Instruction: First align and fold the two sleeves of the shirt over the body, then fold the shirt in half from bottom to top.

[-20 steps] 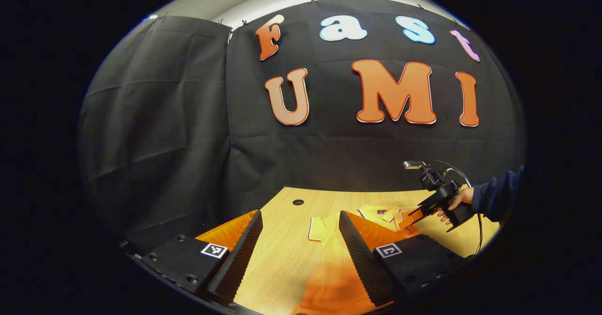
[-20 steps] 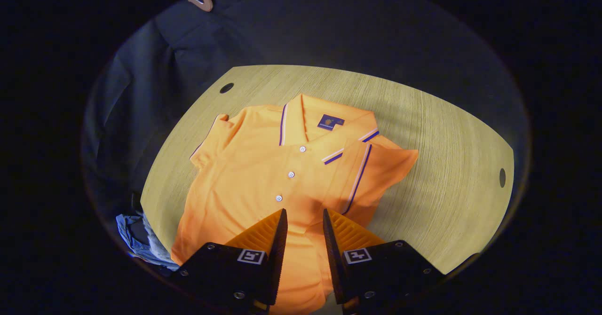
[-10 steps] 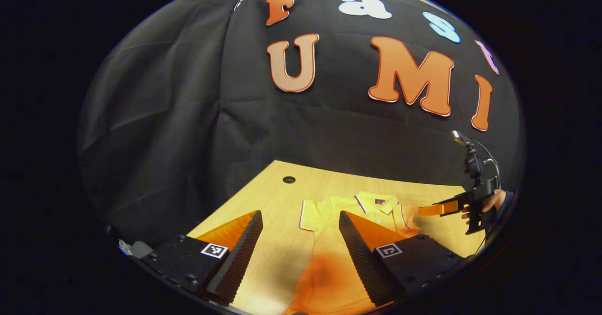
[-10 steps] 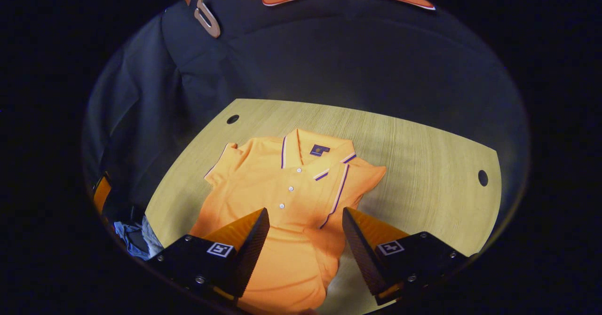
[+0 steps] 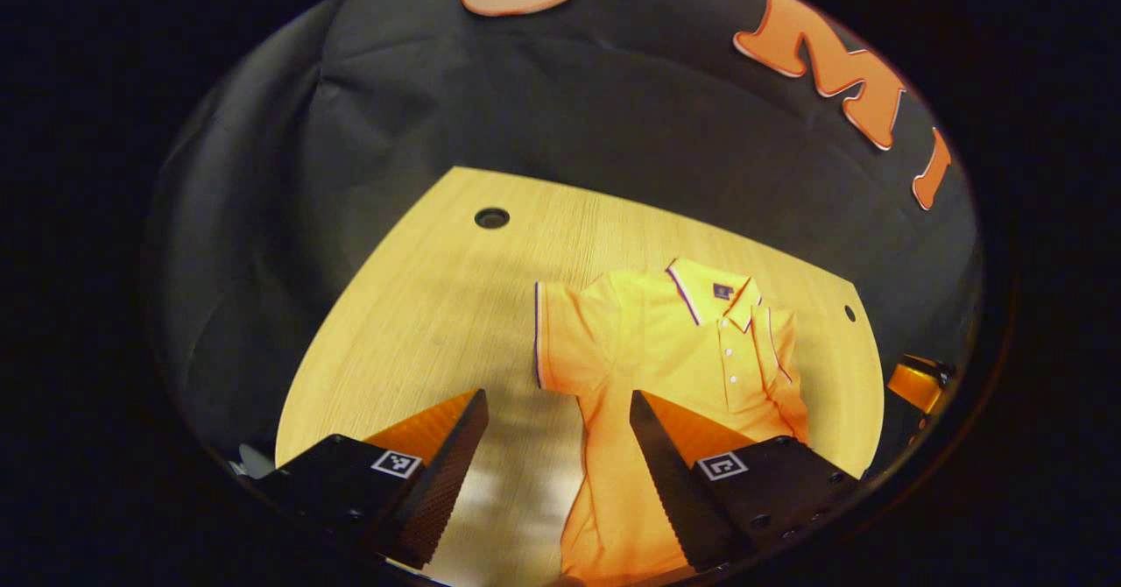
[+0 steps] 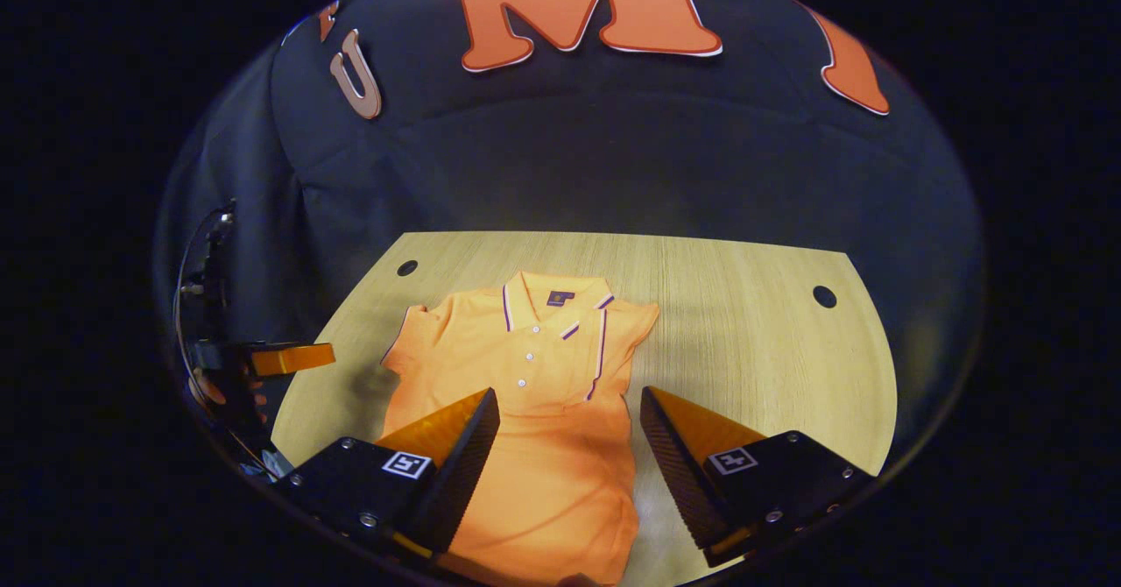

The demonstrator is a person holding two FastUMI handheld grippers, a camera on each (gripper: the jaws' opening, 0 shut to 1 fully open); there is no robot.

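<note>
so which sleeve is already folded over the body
The sleeve on the right in the right gripper view: it lies flat across the chest of the shirt. The other sleeve is spread on the table.

The shirt [image 6: 543, 368] is soft matt cloth, lying on a table [image 6: 753, 350] of smooth pale wood grain.

Your left gripper view looks down on the shirt [image 5: 683, 350] from its near-left side, facing the back wall, the shirt right of centre. Your right gripper view looks from the near side, a little higher, with the shirt [image 6: 525, 377] centred. Both views share the shirt and the table [image 6: 744, 342] around it.
</note>
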